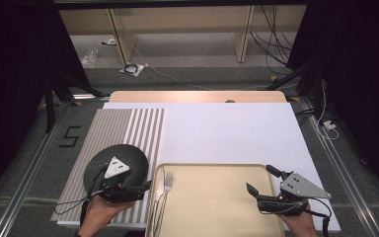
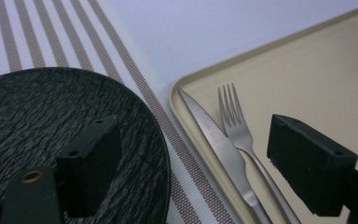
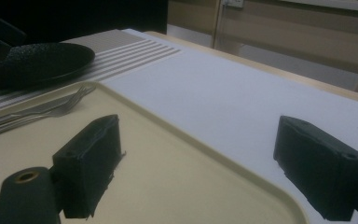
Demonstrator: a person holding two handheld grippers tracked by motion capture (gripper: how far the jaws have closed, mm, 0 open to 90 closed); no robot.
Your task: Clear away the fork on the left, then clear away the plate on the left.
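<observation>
Knife (image 2: pixel 216 144) and fork (image 2: pixel 237 128) on tray (image 1: pixel 217 207), left gripper (image 1: pixel 145 186) beside, jaws apart

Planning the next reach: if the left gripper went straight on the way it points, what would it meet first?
Probably the knife and fork at the tray's left edge; they lie between the open left gripper's jaws. Height above them is unclear.

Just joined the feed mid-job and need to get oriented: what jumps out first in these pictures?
A beige tray lies at the near edge of the table, with a knife and fork side by side along its left edge. Left of it, a dark round plate sits on a striped placemat. The left hand-held gripper is open by the plate; the right hand-held gripper is open over the tray's right side.
</observation>
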